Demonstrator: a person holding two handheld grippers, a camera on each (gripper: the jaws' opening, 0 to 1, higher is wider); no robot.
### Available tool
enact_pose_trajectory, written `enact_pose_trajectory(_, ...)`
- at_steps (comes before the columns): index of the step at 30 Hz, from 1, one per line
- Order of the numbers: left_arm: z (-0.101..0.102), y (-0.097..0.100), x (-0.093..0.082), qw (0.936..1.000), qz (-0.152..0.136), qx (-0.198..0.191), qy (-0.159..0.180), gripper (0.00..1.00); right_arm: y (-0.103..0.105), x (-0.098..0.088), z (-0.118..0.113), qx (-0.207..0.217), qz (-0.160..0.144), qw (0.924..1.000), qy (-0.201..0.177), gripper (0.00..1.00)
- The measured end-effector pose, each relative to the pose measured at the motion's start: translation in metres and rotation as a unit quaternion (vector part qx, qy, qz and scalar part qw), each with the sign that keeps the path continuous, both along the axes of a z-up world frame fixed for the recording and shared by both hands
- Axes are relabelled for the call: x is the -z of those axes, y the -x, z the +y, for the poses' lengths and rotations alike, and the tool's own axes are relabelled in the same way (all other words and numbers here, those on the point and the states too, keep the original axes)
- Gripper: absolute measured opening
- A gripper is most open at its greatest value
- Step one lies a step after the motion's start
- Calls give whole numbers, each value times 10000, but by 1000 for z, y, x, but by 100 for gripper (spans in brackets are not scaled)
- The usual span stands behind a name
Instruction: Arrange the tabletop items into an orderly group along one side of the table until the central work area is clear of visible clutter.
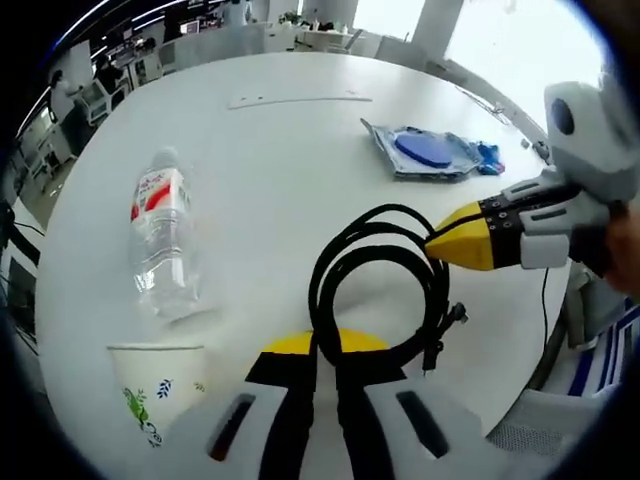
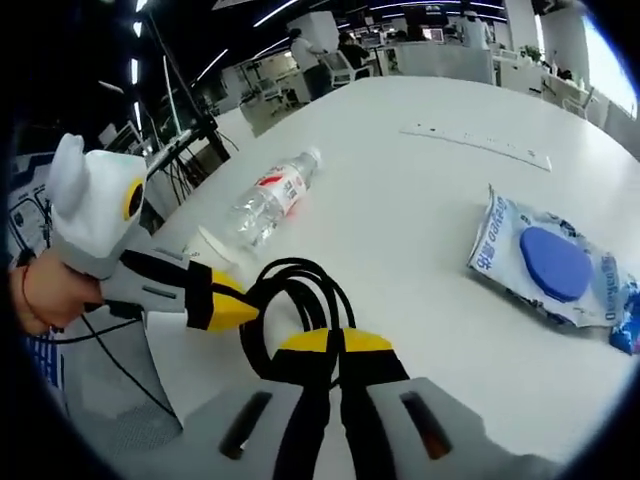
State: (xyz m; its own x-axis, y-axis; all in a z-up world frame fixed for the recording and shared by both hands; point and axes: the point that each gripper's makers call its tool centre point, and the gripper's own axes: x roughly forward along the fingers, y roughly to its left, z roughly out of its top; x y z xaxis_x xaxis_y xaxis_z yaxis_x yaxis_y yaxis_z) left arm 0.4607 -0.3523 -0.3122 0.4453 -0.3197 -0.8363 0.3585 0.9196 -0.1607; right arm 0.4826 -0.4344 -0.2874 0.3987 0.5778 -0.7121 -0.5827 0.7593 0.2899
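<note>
white table (image 1: 300, 160); both claws pinch cable (image 1: 380, 270).

Left claw (image 1: 322, 352) with yellow-tipped black jaws on pale grey housing, dark slots in each grey arm, right claw (image 2: 335, 345) alike, white rounded handle body, thin red band at the wrist (image 2: 22, 290)

Open office, desks (image 2: 330, 65), ceiling strip lights (image 2: 285, 12).

The left gripper (image 1: 322, 368) pinches a coiled black cable (image 1: 378, 290) – the right gripper (image 1: 462, 240) grips its far loop, beside a lying bottle (image 1: 163, 240).
</note>
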Motion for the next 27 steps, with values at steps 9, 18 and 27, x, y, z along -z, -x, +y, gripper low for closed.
enact_pose_trajectory(9,-33,-14,-17,9984,-111,540,130,3,-6,-15,-33,424,-87,9990,-93,0)
enact_pose_trajectory(18,-69,-29,-27,9943,-101,1025,269,3,-15,-26,-70,807,-184,9965,-75,0)
enact_pose_trajectory(27,-120,-39,-29,9870,-73,1569,351,3,-20,-29,-121,1242,-236,9920,51,0)
